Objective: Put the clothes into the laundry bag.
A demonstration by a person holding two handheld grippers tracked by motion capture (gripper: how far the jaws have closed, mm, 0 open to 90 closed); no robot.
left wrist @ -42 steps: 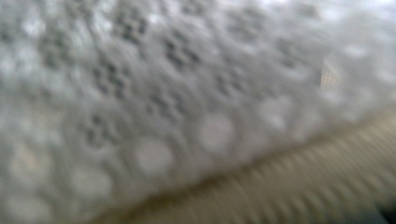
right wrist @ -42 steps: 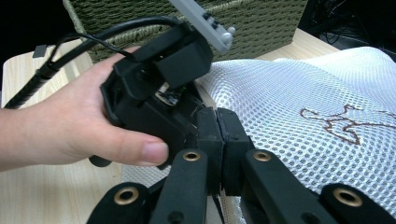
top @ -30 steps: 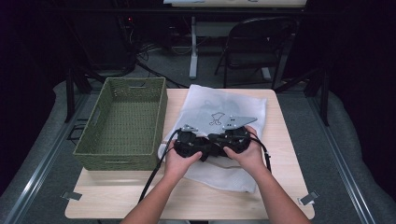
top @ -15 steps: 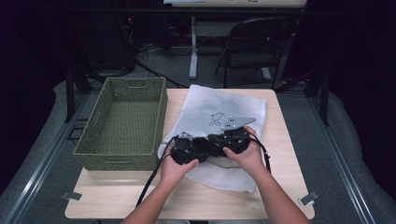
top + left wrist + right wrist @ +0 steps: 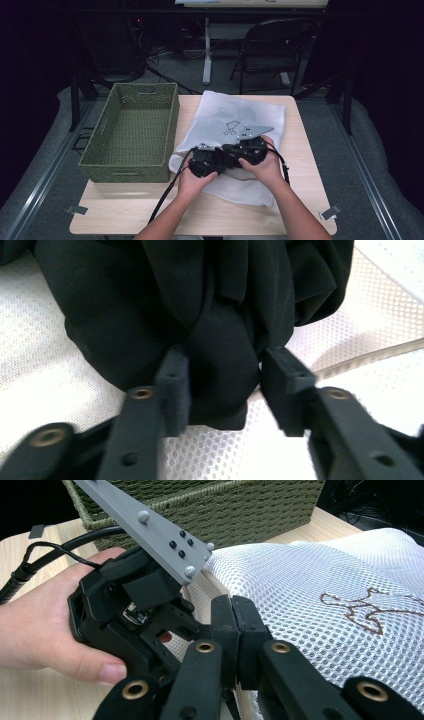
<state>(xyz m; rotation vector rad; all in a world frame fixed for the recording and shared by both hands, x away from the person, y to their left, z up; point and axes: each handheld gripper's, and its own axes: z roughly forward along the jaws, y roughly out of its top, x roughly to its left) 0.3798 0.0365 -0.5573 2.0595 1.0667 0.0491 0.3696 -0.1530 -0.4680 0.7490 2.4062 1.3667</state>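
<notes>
Scene: wooden table, seen from above, with a white mesh bag spread across the middle and a green woven basket at 9 o'clock of it.

Left gripper: closing in the last instant on a fold of black cloth; both pads against the fabric, gripping it.

Right gripper: pads pressed flat together, apparently nipping the mesh bag's hem; held just beside the left gripper, at 3 o'clock of it in the high view.

Black cloth: bunched on top of the mesh near the bag's near edge, at 12 o'clock from the left jaws in the left gripper view; folds running 12 to 6, straight down into the gap.

Key relation: cloth directly ahead of the left gripper and already between its jaws; bag mouth seemingly held by the right. Left hand the nearer one to both cloth and basket.

Likely step: feeding the cloth into the bag, or drawing it out; cannot tell which.

Risk: mesh caught with the cloth in the left pinch.
</notes>
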